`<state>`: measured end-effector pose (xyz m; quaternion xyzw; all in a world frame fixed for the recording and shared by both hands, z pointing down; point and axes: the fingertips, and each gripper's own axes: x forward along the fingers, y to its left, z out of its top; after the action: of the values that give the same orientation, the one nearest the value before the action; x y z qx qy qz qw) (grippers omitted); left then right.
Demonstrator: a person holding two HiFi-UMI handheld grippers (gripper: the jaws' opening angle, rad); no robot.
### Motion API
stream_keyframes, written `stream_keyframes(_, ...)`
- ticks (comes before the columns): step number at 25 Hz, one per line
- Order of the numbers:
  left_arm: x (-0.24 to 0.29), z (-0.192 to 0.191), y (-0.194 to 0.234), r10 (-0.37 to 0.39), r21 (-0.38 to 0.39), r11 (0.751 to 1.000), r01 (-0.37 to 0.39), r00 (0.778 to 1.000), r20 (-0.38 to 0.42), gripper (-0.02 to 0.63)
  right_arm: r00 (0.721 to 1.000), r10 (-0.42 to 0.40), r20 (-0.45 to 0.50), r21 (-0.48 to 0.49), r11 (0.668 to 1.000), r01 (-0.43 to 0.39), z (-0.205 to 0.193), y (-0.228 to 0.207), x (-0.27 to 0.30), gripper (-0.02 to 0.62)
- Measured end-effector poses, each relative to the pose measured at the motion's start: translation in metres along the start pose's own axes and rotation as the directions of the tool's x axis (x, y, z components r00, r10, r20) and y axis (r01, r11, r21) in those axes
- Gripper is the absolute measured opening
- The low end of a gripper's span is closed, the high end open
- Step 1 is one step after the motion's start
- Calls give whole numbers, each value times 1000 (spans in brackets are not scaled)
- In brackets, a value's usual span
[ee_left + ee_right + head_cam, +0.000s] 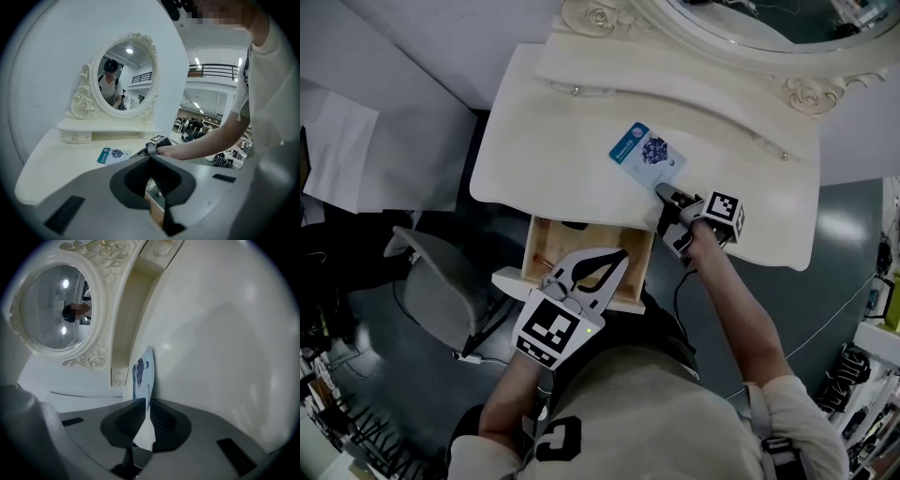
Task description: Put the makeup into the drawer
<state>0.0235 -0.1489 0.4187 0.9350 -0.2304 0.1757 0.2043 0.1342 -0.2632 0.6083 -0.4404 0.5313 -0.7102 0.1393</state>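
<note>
The makeup, a flat white and blue packet [642, 153], lies on the cream vanity top [553, 141]. My right gripper [666, 194] is shut on the packet's near corner. In the right gripper view the packet [143, 373] stands edge-on between the pads, which press on it from both sides. The wooden drawer [546, 246] is pulled out under the table's front edge. My left gripper [622, 255] hovers over the drawer, shut and holding nothing. The left gripper view shows its jaws [153, 158] closed above the drawer's wooden wall [157, 213], with the packet [112, 155] beyond.
An oval mirror [750, 28] in an ornate frame stands at the back of the vanity on a raised shelf with a small drawer [75, 137]. A grey chair [431, 291] sits left of the open drawer. A small dark item [573, 225] lies inside the drawer.
</note>
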Motion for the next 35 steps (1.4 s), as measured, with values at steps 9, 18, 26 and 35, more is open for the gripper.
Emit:
stream_keyframes(9, -11, -1, 1, 11, 5, 1000, -11, 1000, 4, 57, 1000, -14, 19, -28, 1000, 14, -2, -3, -4, 28)
stream_keyframes(18, -24, -1, 2, 24, 4, 1000, -24, 1000, 19, 57, 999, 31, 10, -49, 998, -31, -13, 5, -18, 26)
stream_keyframes(26, -37, -1, -4, 43, 12, 999, -43, 999, 34, 56, 996, 75, -44, -77, 994, -78, -34, 18, -36, 26)
stream_keyframes(35, -59, -6, -10, 58, 24, 998, -60, 997, 53, 57, 990, 129, -57, -127, 983, -135, -57, 33, -55, 26)
